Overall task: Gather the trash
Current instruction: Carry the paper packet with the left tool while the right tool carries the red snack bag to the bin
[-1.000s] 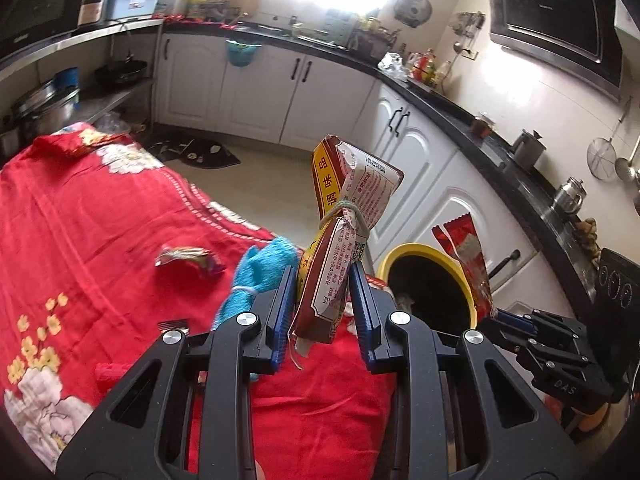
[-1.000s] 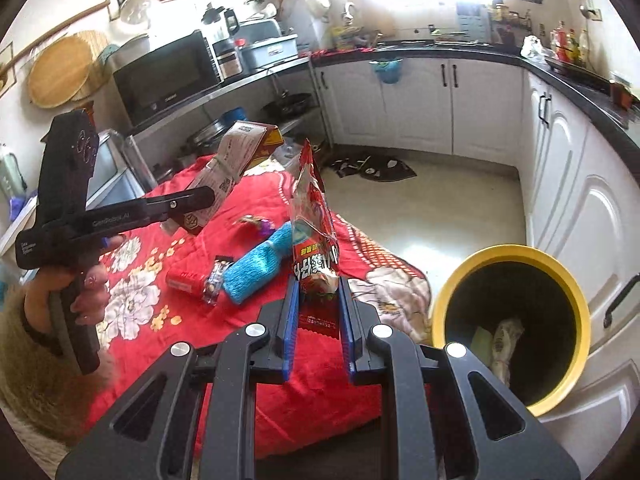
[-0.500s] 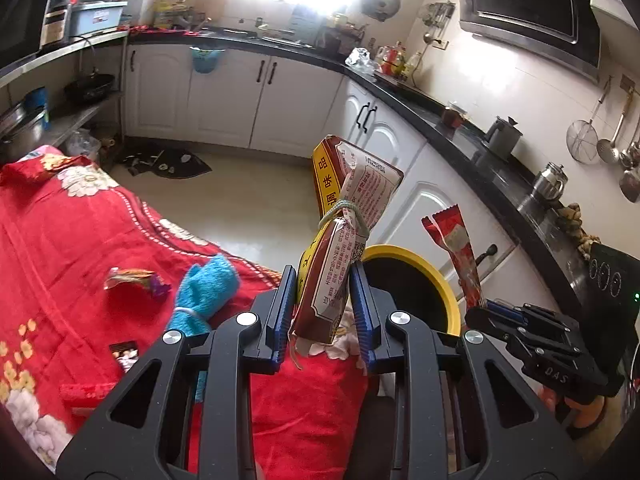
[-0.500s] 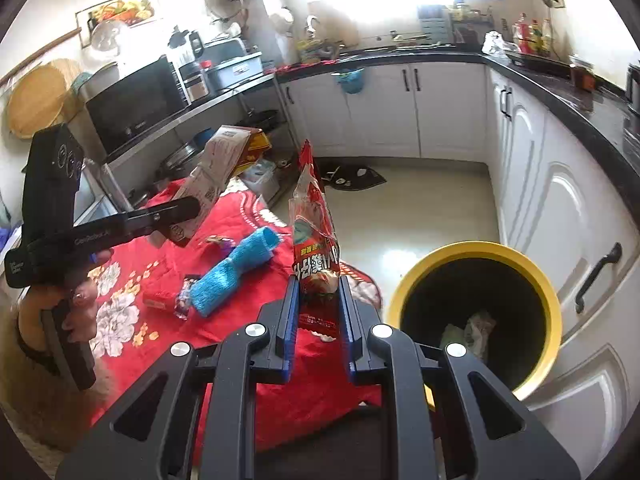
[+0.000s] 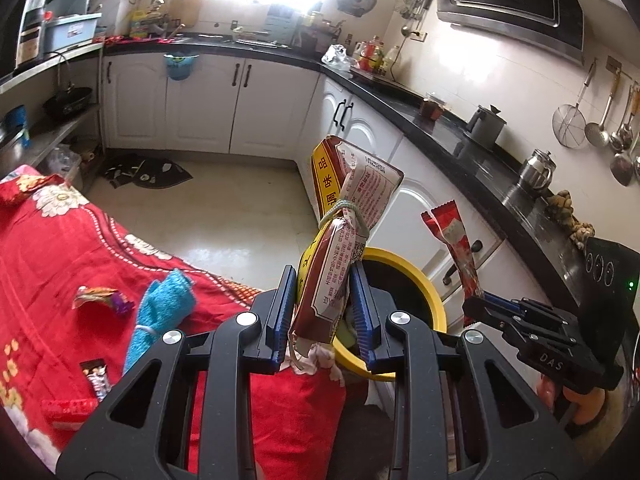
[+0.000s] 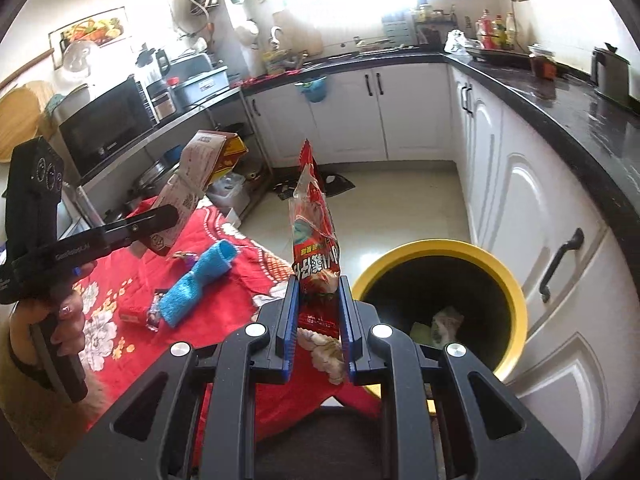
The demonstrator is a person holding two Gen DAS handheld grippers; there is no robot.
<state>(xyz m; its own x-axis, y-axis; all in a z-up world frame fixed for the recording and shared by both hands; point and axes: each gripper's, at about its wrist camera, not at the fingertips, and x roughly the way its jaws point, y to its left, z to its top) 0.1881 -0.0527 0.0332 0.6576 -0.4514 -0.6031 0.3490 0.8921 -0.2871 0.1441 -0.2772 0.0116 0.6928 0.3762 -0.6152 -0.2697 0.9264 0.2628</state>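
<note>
My left gripper point(image 5: 323, 312) is shut on a tied seasoning packet point(image 5: 340, 236), red, yellow and white, held upright just left of the yellow-rimmed bin point(image 5: 416, 276). My right gripper point(image 6: 318, 316) is shut on a red snack wrapper point(image 6: 316, 236), held upright left of the bin point(image 6: 508, 292), which holds some trash. The right gripper with its wrapper point(image 5: 456, 248) shows in the left wrist view. The left gripper with its packet point(image 6: 192, 184) shows in the right wrist view.
A table with a red floral cloth point(image 5: 48, 248) carries a rolled blue towel point(image 5: 160, 312), a candy wrapper point(image 5: 100, 296), a small dark wrapper point(image 5: 96, 376) and a red packet point(image 5: 68, 408). White cabinets point(image 6: 536, 208) with a black counter run behind the bin.
Both grippers have moved right with their packets, away from the table's middle and nearer the yellow bin. The bin looms larger in both views.
</note>
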